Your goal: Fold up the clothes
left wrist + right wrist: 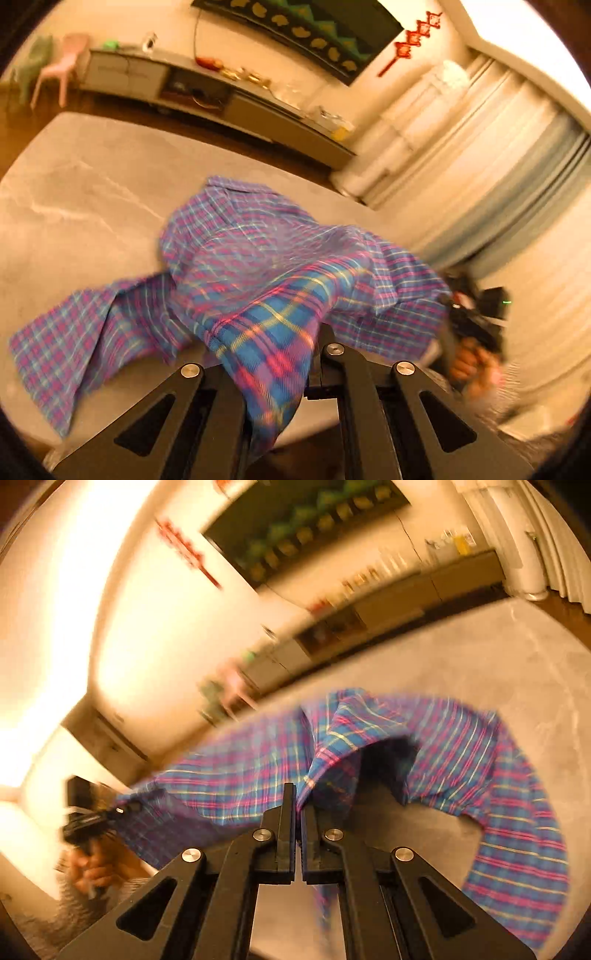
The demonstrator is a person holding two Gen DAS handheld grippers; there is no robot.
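Note:
A blue, pink and yellow plaid shirt (258,254) is lifted off the grey table (81,192), with a sleeve trailing to the left. My left gripper (280,354) is shut on a fold of the shirt, which drapes over and hides its fingertips. In the right wrist view the shirt (461,746) hangs in the air, stretched between both grippers. My right gripper (298,805) is shut on the shirt's edge. The other gripper shows at the right edge of the left view (476,325) and at the left of the right view (92,819). Both views are motion-blurred.
A long low cabinet (229,99) with small items on top runs along the far wall under a dark wall hanging (306,29). Pink and green plastic chairs (59,66) stand at the far left. Curtains (498,166) hang to the right. The grey table (498,657) extends beyond the shirt.

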